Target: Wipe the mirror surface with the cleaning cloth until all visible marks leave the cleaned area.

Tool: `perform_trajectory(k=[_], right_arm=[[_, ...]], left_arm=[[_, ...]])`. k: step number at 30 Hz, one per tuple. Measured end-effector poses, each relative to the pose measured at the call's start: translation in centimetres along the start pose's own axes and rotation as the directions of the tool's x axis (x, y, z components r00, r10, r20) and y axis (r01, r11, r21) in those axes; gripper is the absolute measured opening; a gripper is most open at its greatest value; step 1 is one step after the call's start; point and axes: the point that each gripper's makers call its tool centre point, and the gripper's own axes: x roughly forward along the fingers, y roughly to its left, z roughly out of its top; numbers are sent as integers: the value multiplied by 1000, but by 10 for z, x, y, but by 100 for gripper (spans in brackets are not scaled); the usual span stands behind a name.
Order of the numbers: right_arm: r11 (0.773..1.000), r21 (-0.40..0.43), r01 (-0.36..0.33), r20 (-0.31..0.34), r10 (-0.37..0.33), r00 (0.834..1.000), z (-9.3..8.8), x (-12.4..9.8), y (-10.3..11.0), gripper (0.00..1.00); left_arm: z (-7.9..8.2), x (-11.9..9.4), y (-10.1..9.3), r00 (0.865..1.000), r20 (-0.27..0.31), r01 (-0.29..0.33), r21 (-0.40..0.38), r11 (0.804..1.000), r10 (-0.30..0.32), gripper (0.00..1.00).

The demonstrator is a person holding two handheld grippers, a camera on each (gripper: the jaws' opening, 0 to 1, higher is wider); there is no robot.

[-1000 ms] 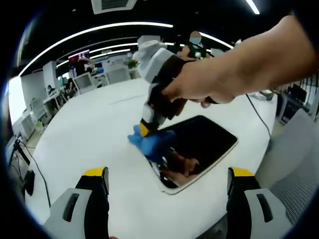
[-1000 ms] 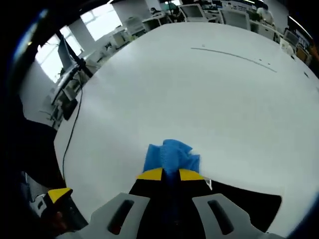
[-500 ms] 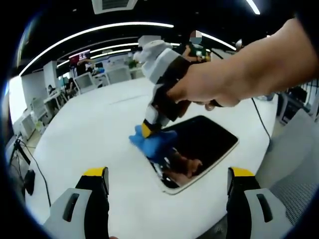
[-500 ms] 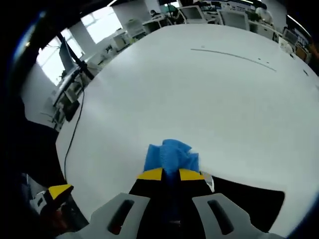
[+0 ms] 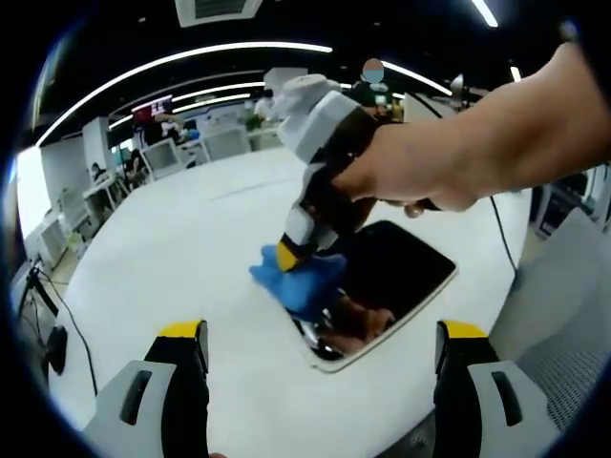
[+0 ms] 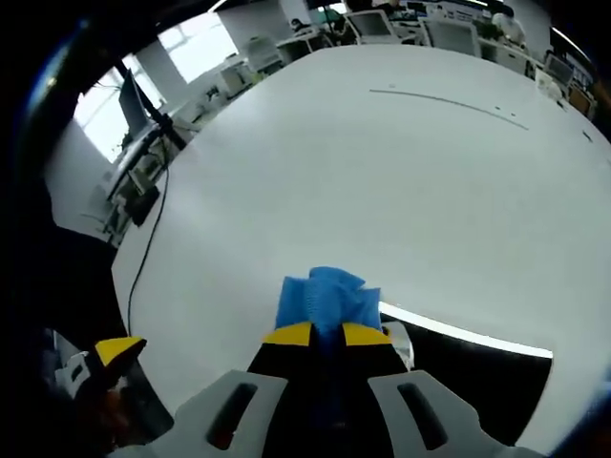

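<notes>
Pinching the blue cleaning cloth [image 5: 298, 277] against the near corner of the mirror [image 5: 396, 277] at frame centre, the right gripper [image 6: 326, 334] faces the glass's long axis running toward the right, while the left gripper [image 5: 320, 329] hangs wide open, empty, below.

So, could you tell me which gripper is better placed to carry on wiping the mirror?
The right gripper: it is shut on the blue cloth, pressed at the mirror edge. The left gripper hangs open above the table, holding nothing.
</notes>
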Motion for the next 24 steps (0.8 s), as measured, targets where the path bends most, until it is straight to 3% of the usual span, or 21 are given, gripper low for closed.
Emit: perform_trajectory(k=[24], right_arm=[[999, -31, -41, -25, 40, 999, -25, -7, 19, 4]], left_arm=[[-1, 0, -3, 1000, -7, 9, 15, 1000, -9, 99]])
